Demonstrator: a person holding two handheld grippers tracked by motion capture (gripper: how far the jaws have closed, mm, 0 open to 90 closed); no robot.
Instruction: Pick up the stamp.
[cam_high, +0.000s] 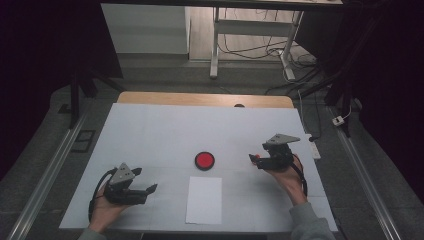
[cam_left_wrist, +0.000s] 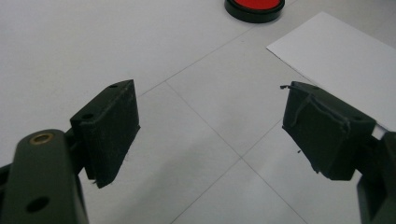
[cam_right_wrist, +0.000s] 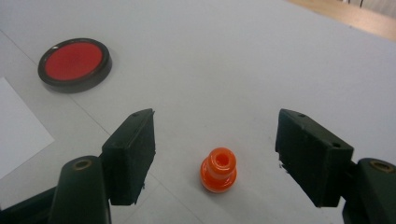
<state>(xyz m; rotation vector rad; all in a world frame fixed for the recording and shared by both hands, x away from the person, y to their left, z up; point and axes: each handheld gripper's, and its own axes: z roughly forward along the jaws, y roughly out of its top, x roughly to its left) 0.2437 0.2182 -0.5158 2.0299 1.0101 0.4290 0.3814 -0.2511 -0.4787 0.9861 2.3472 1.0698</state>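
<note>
We read no brand, label or writing anywhere. Count: one small orange piece, one red disc with a black rim, one white sheet, two tongs.

The orange piece stands upright on the white worktop, well to the right of the red disc, between the pads of the right tongs, untouched by either pad. Right tongs stand wide, empty, tips aimed left toward the disc, hand wrapped under the body, grey plate on top.

Left tongs also wide, nothing between the pads, bare worktop under them. They sit below-left of the disc, tips pointing right toward the sheet, left hand low on the worktop. The sheet lies just below the disc.
</note>
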